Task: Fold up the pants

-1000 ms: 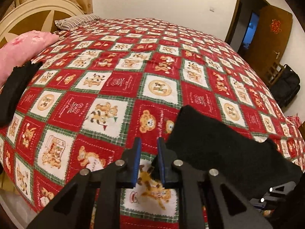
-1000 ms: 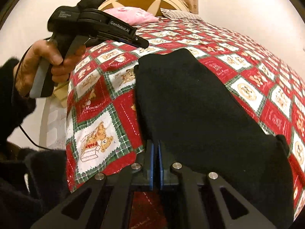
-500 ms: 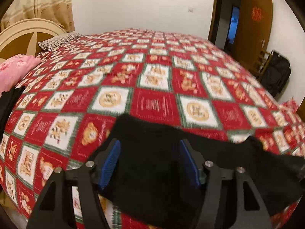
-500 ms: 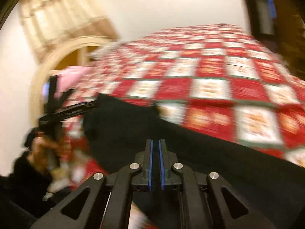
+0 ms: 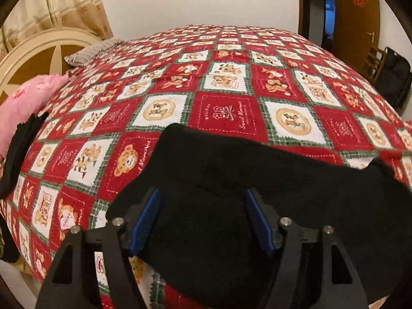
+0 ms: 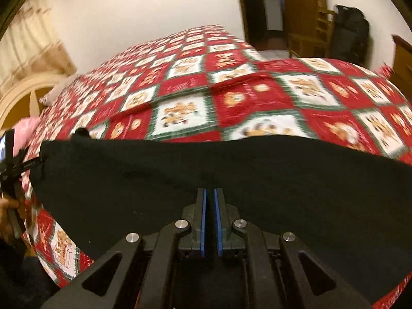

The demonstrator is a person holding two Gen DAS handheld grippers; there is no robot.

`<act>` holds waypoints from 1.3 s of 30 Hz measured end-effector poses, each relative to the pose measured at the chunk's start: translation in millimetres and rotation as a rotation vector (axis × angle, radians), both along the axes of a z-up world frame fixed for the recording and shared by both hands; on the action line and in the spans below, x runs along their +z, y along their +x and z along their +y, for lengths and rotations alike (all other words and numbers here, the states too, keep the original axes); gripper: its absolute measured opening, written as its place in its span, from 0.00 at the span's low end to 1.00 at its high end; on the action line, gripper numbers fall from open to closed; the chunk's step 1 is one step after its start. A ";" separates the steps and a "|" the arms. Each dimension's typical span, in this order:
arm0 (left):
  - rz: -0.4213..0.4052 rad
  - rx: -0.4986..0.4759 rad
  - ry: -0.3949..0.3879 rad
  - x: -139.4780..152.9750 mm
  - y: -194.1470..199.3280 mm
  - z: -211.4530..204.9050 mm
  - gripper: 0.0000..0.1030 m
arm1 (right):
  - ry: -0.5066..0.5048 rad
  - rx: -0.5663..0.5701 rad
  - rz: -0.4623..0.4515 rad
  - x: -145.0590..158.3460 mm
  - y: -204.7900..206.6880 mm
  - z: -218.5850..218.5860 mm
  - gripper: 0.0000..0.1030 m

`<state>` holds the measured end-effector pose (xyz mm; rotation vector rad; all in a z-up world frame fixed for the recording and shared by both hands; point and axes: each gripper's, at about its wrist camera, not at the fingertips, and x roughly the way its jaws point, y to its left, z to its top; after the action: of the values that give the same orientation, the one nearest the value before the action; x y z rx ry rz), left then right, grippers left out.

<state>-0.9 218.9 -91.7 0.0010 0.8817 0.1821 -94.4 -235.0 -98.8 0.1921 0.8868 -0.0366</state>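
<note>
Black pants [image 5: 257, 170] lie spread across the near edge of a bed with a red patchwork bedspread [image 5: 226, 113]. My left gripper [image 5: 202, 193] hovers over their left part, its jaws opening, with the cloth lying under and between the blue pads [image 5: 145, 219] and not pinched. In the right wrist view the pants [image 6: 154, 170] stretch from side to side. My right gripper [image 6: 209, 191] sits shut low over their middle; whether it pinches any fabric cannot be seen. A hand [image 6: 7, 206] with the left gripper's body shows at the far left edge of that view.
A pink pillow [image 5: 23, 103] and another black garment [image 5: 20, 149] lie at the bed's left side, near a cream headboard [image 5: 31, 51]. A striped pillow [image 5: 87, 52] is further back. A black bag [image 5: 394, 74] and wooden door stand beyond the right side.
My left gripper went from shut beside the pants to open over them. The right gripper swung right along the pants and rolled, staying shut.
</note>
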 end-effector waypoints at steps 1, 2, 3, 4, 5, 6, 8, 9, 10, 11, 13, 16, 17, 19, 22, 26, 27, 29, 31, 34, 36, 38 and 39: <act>-0.001 0.009 -0.008 2.6 -0.9 -0.6 0.69 | 0.012 -0.024 -0.028 7.0 -7.4 -4.0 0.06; -0.012 0.010 -0.018 7.9 -2.6 -2.9 0.69 | 0.024 -0.051 -0.081 17.2 -17.5 -9.0 0.06; -0.040 -0.008 -0.032 17.8 -6.9 -9.7 0.69 | 0.030 -0.076 -0.131 27.0 -27.6 -12.0 0.06; -0.056 -0.026 -0.037 22.5 -8.5 -16.2 0.69 | 0.026 -0.117 -0.184 38.1 -38.5 -19.9 0.06; -0.072 -0.058 -0.045 29.7 -12.2 -26.8 0.70 | 0.020 -0.178 -0.237 50.1 -50.6 -31.9 0.07; -0.083 -0.100 -0.061 36.7 -15.3 -39.8 0.72 | 0.029 -0.221 -0.263 57.0 -59.1 -42.2 0.14; -0.093 -0.187 -0.106 46.0 -19.6 -66.8 0.79 | 0.070 -0.320 -0.302 64.8 -74.6 -68.6 0.61; -0.097 -0.249 -0.130 50.7 -23.0 -87.4 0.79 | 0.082 -0.393 -0.327 68.2 -89.2 -85.1 0.82; -0.099 -0.289 -0.138 53.7 -24.7 -101.9 0.79 | 0.077 -0.442 -0.347 70.5 -99.8 -95.2 0.83; -0.099 -0.318 -0.141 55.8 -25.7 -114.0 0.81 | 0.070 -0.480 -0.355 73.4 -109.7 -106.0 0.83; -0.096 -0.373 -0.145 58.0 -29.7 -143.0 0.92 | 0.055 -0.541 -0.353 77.7 -126.8 -125.8 0.83; -0.082 -0.426 -0.163 56.5 -34.9 -178.2 0.95 | 0.069 -0.723 -0.349 79.3 -162.7 -170.9 0.83; -0.074 -0.437 -0.169 56.3 -35.3 -183.0 0.95 | 0.093 -0.772 -0.349 78.7 -171.6 -183.5 0.83; -0.057 -0.464 -0.180 55.3 -37.3 -196.9 0.95 | 0.139 -0.867 -0.330 72.9 -190.2 -210.0 0.83; -0.048 -0.487 -0.188 52.1 -43.4 -210.2 0.96 | 0.107 -0.912 -0.257 64.2 -199.2 -226.2 0.82; -0.012 -0.506 -0.187 42.6 -46.6 -224.2 0.96 | 0.084 -0.892 -0.177 46.1 -200.9 -219.8 0.82; -0.004 -0.510 -0.180 40.2 -46.7 -227.4 0.96 | 0.074 -0.887 -0.152 41.7 -197.7 -216.1 0.82; 0.007 -0.512 -0.170 36.8 -48.6 -233.1 0.96 | 0.073 -0.886 -0.128 33.6 -193.7 -211.7 0.82; 0.016 -0.517 -0.166 33.6 -49.7 -237.4 0.96 | 0.045 -0.874 -0.121 29.0 -186.6 -205.5 0.82; 0.026 -0.514 -0.136 29.0 -49.8 -243.9 0.96 | -0.002 -0.832 -0.099 25.8 -170.6 -197.4 0.82; 0.034 -0.510 -0.116 26.9 -49.4 -247.3 0.96 | 0.016 -0.815 -0.100 25.7 -161.5 -198.1 0.82; 0.043 -0.507 -0.109 24.8 -48.5 -248.9 0.96 | 0.031 -0.810 -0.094 26.0 -152.8 -199.0 0.82; 0.045 -0.507 -0.105 24.0 -48.5 -249.8 0.96 | 0.031 -0.803 -0.088 26.0 -148.9 -199.1 0.82</act>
<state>-49.4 -30.9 -67.7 0.1305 0.9084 -0.3386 -243.3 -434.0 -72.8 0.5650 0.6761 -0.7556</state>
